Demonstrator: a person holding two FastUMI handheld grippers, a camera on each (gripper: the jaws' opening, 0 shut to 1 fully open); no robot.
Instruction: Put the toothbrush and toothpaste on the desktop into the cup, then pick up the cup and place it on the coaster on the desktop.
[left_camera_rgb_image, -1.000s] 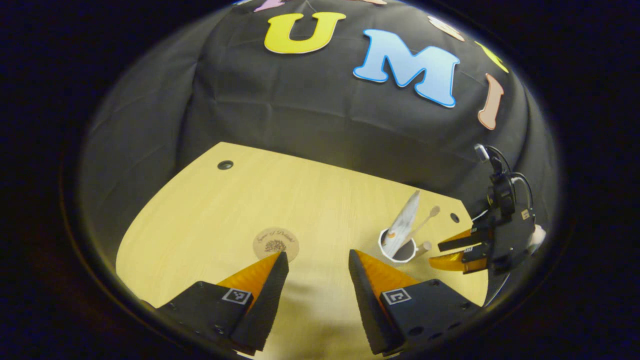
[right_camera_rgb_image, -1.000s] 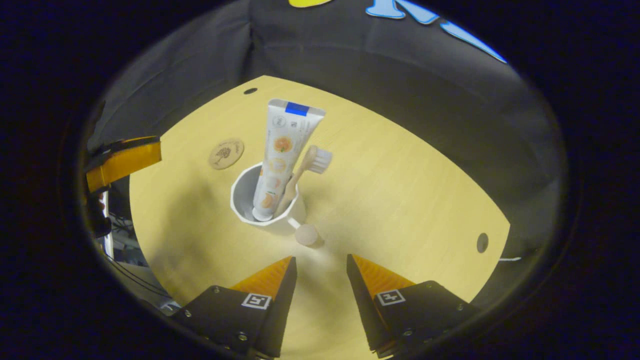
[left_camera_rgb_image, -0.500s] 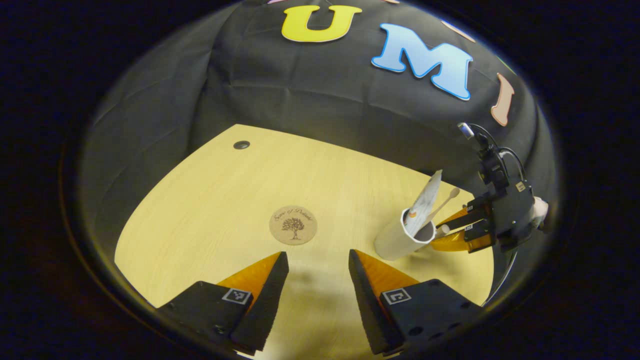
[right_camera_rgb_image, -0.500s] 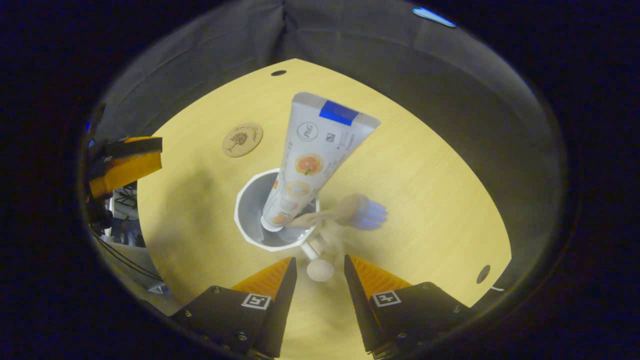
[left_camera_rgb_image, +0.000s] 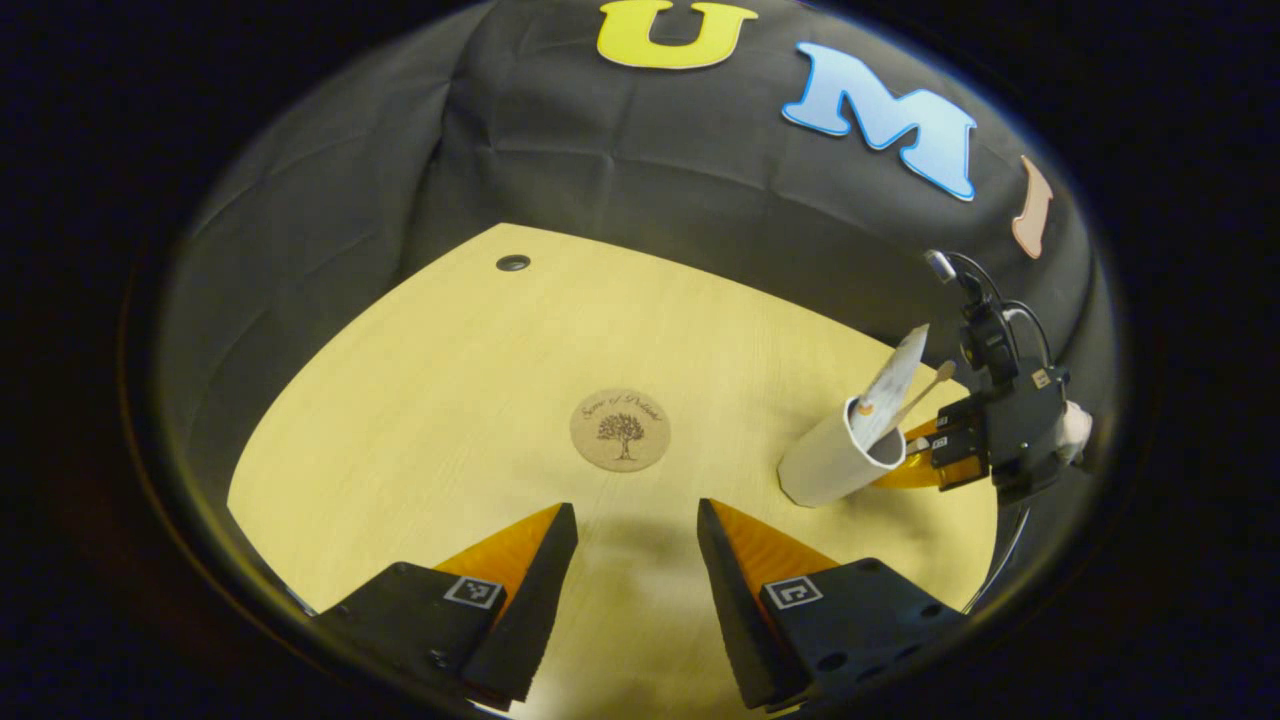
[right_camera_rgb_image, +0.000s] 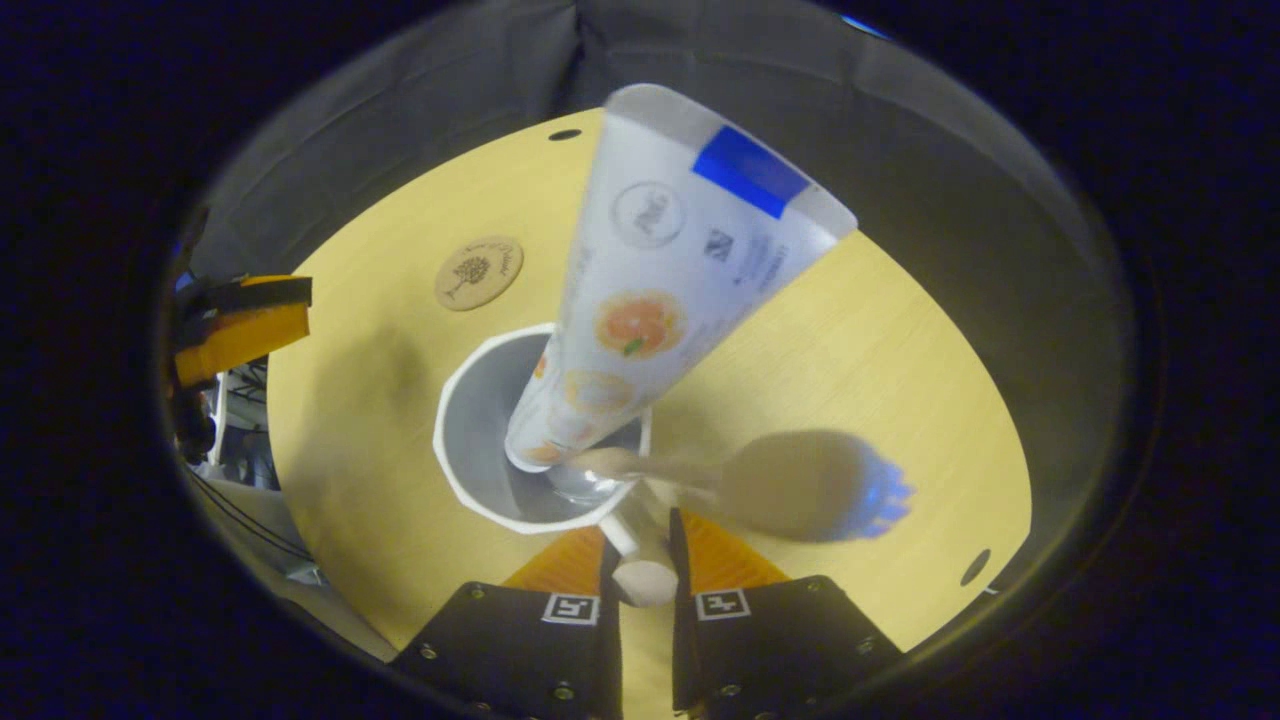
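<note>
A white cup (left_camera_rgb_image: 830, 468) stands tilted on the right of the wooden desk, with a toothpaste tube (left_camera_rgb_image: 892, 383) and a wooden toothbrush (left_camera_rgb_image: 928, 383) sticking out of it. My right gripper (left_camera_rgb_image: 925, 462) is shut on the cup's handle. In the right gripper view the handle's round knob (right_camera_rgb_image: 645, 578) sits pinched between the fingers of my right gripper (right_camera_rgb_image: 640, 548). Above it are the cup (right_camera_rgb_image: 478, 420), the toothpaste tube (right_camera_rgb_image: 670, 280) and the blurred toothbrush head (right_camera_rgb_image: 810, 487). A round cork coaster (left_camera_rgb_image: 620, 430) lies bare at mid-desk, left of the cup. My left gripper (left_camera_rgb_image: 635, 522) hovers open near the desk's front edge.
The wooden desk (left_camera_rgb_image: 420, 400) has a cable hole (left_camera_rgb_image: 512, 262) at its far left corner, and another hole (right_camera_rgb_image: 972, 567) shows near the right edge. The coaster (right_camera_rgb_image: 478, 272) and my left gripper (right_camera_rgb_image: 240, 325) lie beyond the cup. Black cloth walls the back.
My right gripper has moved in on the cup's handle and shut on it. The cup now leans over with the toothpaste and toothbrush inside. The left gripper has shifted slightly.
</note>
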